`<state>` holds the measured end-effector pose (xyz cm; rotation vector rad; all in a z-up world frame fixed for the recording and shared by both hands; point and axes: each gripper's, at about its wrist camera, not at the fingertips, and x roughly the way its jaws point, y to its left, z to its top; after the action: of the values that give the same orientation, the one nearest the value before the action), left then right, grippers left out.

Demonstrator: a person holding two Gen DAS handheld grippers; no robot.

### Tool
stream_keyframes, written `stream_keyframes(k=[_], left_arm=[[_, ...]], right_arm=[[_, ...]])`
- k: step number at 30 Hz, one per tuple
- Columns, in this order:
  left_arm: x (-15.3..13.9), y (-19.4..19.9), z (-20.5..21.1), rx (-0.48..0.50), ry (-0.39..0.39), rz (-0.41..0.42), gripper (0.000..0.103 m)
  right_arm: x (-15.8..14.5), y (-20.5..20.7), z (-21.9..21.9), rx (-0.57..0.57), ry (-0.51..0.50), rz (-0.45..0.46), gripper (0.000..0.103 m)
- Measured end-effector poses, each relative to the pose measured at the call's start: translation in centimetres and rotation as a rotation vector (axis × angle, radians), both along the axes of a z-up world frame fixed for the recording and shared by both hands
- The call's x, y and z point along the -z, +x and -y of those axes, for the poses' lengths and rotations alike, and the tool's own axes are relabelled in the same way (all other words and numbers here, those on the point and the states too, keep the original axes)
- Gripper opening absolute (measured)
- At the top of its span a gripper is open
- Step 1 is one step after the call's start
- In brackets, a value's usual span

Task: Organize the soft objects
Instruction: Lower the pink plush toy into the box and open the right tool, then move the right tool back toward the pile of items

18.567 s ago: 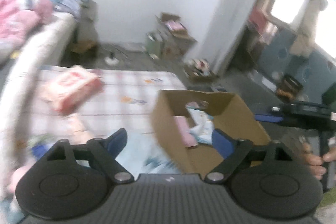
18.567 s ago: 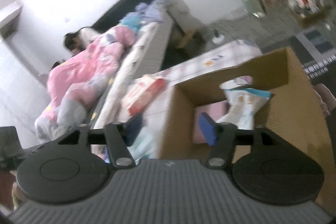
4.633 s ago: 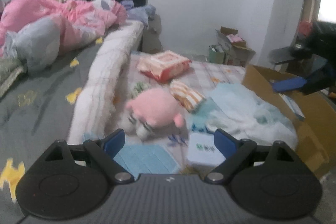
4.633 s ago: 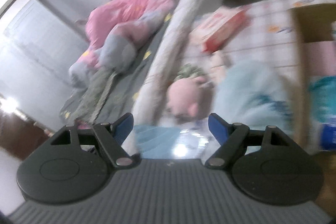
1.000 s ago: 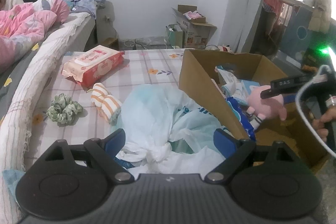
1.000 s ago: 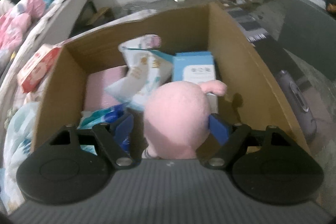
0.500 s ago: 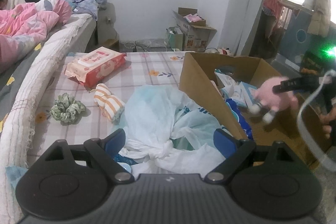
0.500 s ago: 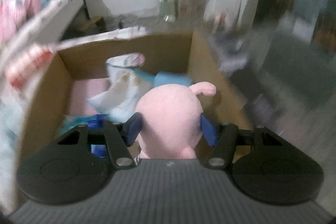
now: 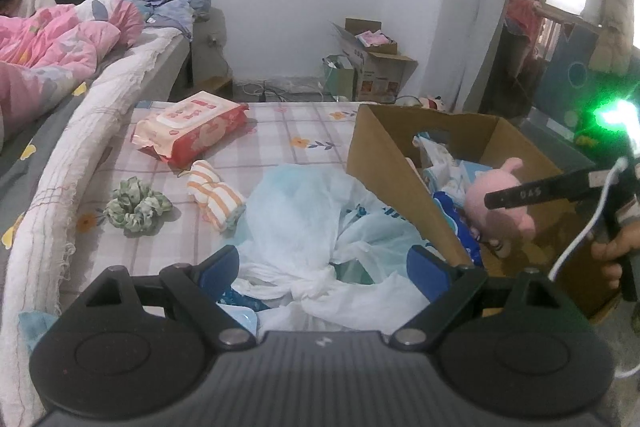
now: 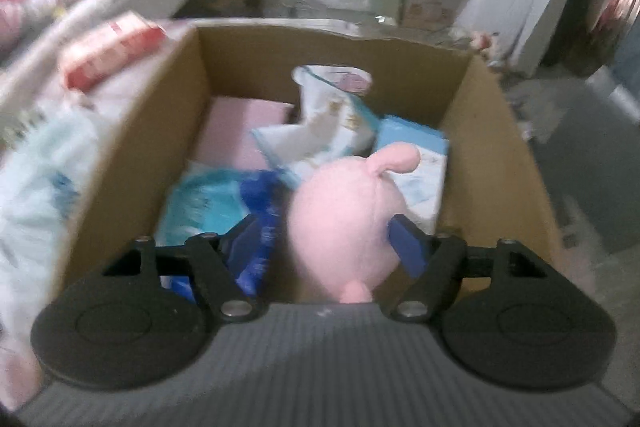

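Note:
A pink plush toy (image 10: pixel 344 219) hangs over the open cardboard box (image 10: pixel 500 155), just above the packs inside. It sits between the jaws of my right gripper (image 10: pixel 326 243), which are opening. The left pad stands clear of it and the right pad only grazes its side. In the left wrist view the plush (image 9: pixel 500 195) shows behind a black finger (image 9: pixel 536 191) of the right gripper, over the box (image 9: pixel 384 163). My left gripper (image 9: pixel 322 265) is open and empty above a crumpled pale blue plastic bag (image 9: pixel 316 227).
On the checked mat lie a red wipes pack (image 9: pixel 190 125), striped socks (image 9: pixel 216 197) and a green scrunchie (image 9: pixel 136 207). A person lies under a pink quilt (image 9: pixel 44 47) on the bed at left. Cardboard boxes (image 9: pixel 376 67) stand by the far wall.
The right jaws squeezed the plush, then spread again, and the gripper rolled. The plush now sits lower and nearer the box's middle. The left gripper has stayed put.

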<state>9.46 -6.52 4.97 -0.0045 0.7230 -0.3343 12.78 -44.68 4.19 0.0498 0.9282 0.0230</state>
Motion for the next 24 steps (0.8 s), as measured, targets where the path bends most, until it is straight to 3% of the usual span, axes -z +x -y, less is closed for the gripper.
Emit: stream_keyframes(k=[6,9,16,21,24], left_arm=[[-0.1,-0.3,0.1,0.011,-0.003,0.004,0.092],[-0.1,-0.4,0.0,0.011,-0.007,0.003,0.092],[-0.1,-0.9,-0.7,-0.007,-0.007,0.006,0.092],[0.2,-1.8,-2.1,-0.024,0.007,0.003,0.092],[0.8,-2.8,-3.3,-0.043,0.024,-0.015,0.092]], right_arm=[[-0.7,-0.9,3.2,0.056,0.374,-0.029,0.077],[-0.4,-1.6,4.9,0.143,0.481,-0.016,0.077],[0.3,-2.1,6.3,0.242,0.479,-0.012,0.077],[-2.6,-3.5,3.8,0.210,0.418,0.114,0.089],[-4.8,-4.5,1.1,0.137,0.386,0.171,0.091]])
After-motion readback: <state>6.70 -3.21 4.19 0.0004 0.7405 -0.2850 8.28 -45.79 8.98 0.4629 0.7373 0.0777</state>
